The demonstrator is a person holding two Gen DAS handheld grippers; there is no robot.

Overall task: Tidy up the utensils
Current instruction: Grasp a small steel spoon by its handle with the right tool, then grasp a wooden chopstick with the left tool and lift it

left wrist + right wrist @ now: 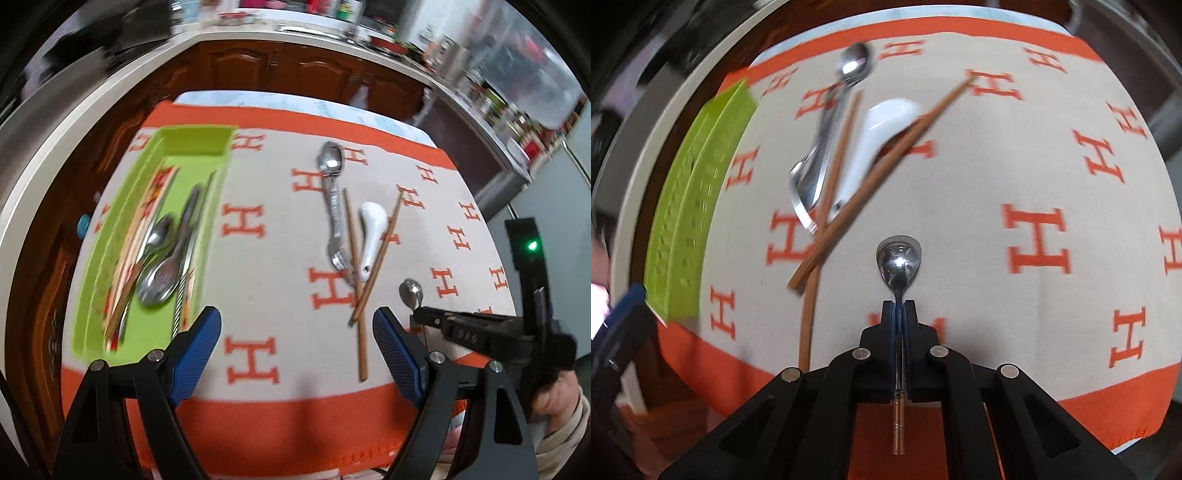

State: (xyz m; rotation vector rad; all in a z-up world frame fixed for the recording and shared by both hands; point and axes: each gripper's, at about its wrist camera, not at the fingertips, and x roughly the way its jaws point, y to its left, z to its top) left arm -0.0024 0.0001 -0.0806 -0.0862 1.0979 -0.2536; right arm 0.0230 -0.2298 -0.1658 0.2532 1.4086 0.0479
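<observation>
Right claw (898,308): clenched on small steel spoon (898,258), bowl ahead of its tips. Left claw (295,328): released, empty; green tray (155,236) to its left, crossed chopsticks (360,280) ahead.

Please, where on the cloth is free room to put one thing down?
Free: the cloth between the green tray and the crossed chopsticks; also right of the small spoon. Crowded: around the white spoon and inside the tray.

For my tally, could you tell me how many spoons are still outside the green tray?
3: a small metal spoon in the right gripper, a white spoon among the chopsticks, and a large metal spoon beside it.
</observation>
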